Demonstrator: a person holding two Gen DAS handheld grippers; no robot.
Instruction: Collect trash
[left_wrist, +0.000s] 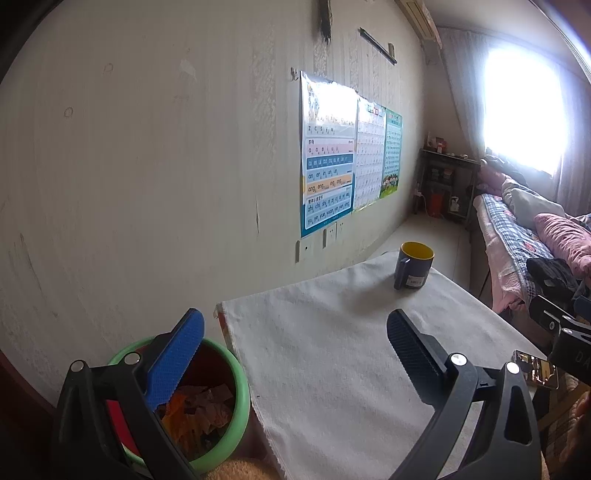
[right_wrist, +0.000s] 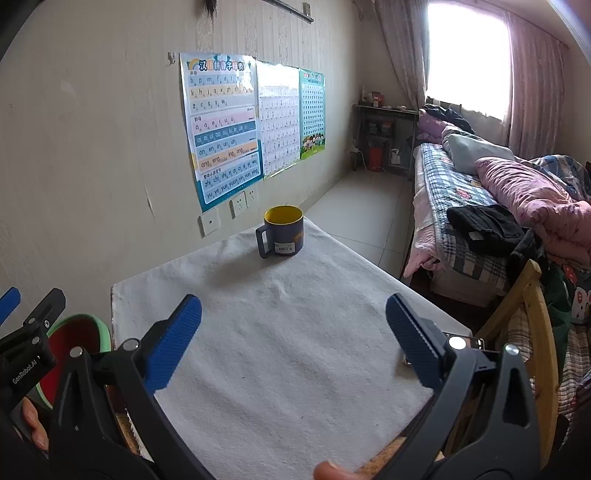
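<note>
A red bin with a green rim (left_wrist: 242, 384) stands beside the table's left edge, with crumpled orange and brown paper scraps (left_wrist: 201, 406) lying inside. My left gripper (left_wrist: 295, 350) is open and empty, its blue left finger over the bin's mouth and its right finger over the white cloth. In the right wrist view the same bin (right_wrist: 79, 332) shows at lower left. My right gripper (right_wrist: 293, 336) hangs open and empty above the white cloth (right_wrist: 277, 314), which carries no loose trash that I can see.
A dark blue mug (right_wrist: 282, 230) with a yellow inside stands at the table's far end. A phone (left_wrist: 535, 369) lies at the table's right edge. A wooden chair (right_wrist: 532, 332) and a bed (right_wrist: 480, 221) stand on the right. Posters (right_wrist: 221, 125) hang on the left wall.
</note>
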